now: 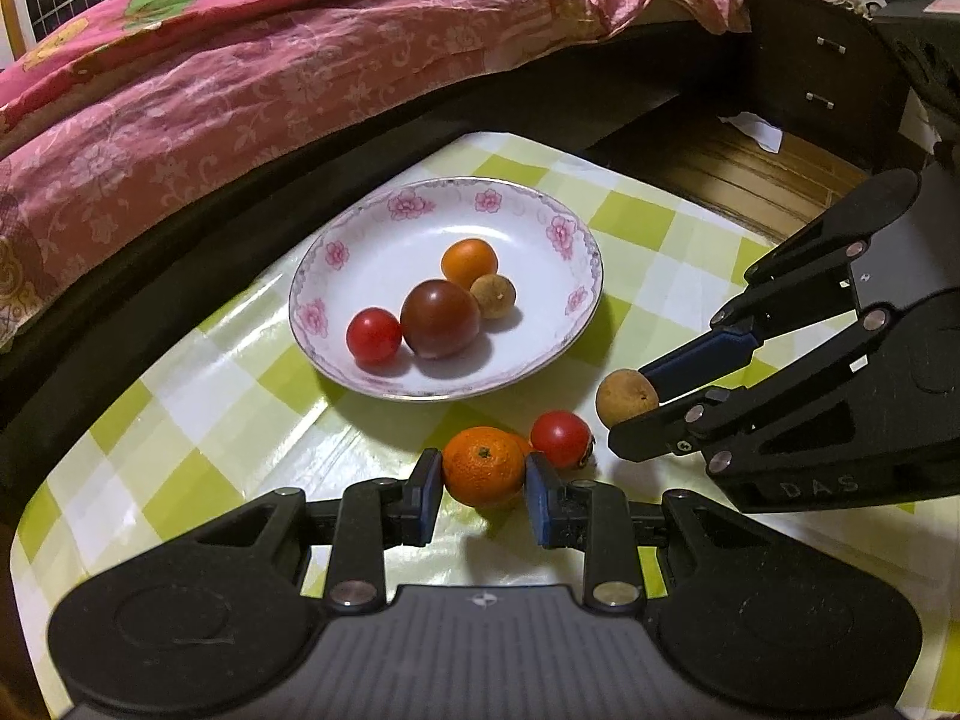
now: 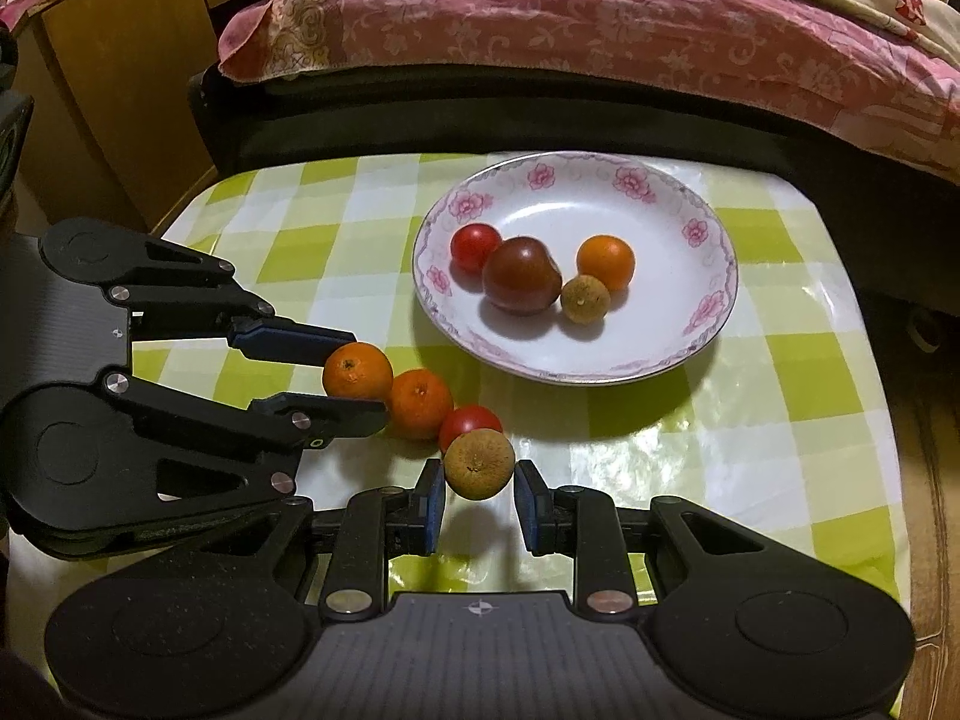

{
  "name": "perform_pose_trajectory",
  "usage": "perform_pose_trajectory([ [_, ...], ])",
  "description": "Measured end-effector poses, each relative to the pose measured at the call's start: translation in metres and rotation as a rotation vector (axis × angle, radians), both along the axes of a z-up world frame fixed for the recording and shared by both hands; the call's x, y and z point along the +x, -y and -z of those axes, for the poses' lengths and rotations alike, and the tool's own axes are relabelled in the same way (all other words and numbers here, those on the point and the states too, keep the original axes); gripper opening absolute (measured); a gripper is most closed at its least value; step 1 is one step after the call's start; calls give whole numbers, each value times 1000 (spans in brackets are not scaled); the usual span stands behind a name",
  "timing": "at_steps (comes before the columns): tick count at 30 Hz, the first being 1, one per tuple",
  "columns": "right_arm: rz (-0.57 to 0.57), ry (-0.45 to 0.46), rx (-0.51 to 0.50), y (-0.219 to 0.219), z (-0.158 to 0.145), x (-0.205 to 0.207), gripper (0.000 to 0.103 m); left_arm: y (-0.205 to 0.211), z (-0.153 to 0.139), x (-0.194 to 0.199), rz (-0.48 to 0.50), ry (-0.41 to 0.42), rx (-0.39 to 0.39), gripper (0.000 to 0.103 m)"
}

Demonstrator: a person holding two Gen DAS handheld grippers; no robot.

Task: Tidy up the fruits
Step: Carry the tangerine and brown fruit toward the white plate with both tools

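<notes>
A white floral plate (image 1: 540,222) (image 2: 678,204) holds a red tomato (image 1: 373,336), a dark tomato (image 1: 440,318), a small orange (image 1: 469,263) and a brown longan (image 1: 493,296). My left gripper (image 1: 483,479) (image 2: 354,375) is shut on an orange (image 1: 483,467) (image 2: 357,371) on the table. My right gripper (image 2: 479,483) (image 1: 630,399) is shut on a brown longan (image 2: 480,463) (image 1: 627,399). Between them lie a second orange (image 2: 421,403) and a red tomato (image 1: 561,438) (image 2: 469,422).
The table has a green-and-white checked cloth (image 2: 750,420). A bed with pink bedding (image 1: 210,90) runs along the table's far side. A dark cabinet with drawers (image 1: 822,72) stands at the far right; a wooden cabinet (image 2: 120,90) shows in the right wrist view.
</notes>
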State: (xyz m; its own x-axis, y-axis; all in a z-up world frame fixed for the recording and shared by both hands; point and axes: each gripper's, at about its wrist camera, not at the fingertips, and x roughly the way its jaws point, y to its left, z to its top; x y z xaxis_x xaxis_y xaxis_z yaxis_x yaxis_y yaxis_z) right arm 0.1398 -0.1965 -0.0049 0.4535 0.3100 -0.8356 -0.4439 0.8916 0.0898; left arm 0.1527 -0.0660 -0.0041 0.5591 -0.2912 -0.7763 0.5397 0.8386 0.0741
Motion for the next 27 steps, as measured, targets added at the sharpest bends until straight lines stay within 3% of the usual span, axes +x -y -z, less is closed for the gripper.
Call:
perform_pose_trajectory([
  [14,65,57,20,7,-12,13,22,7,-10,20,-30,39,-25,37],
  [27,128,76,23,13,-1,40,22,9,4,42,-74,39,-28,37],
])
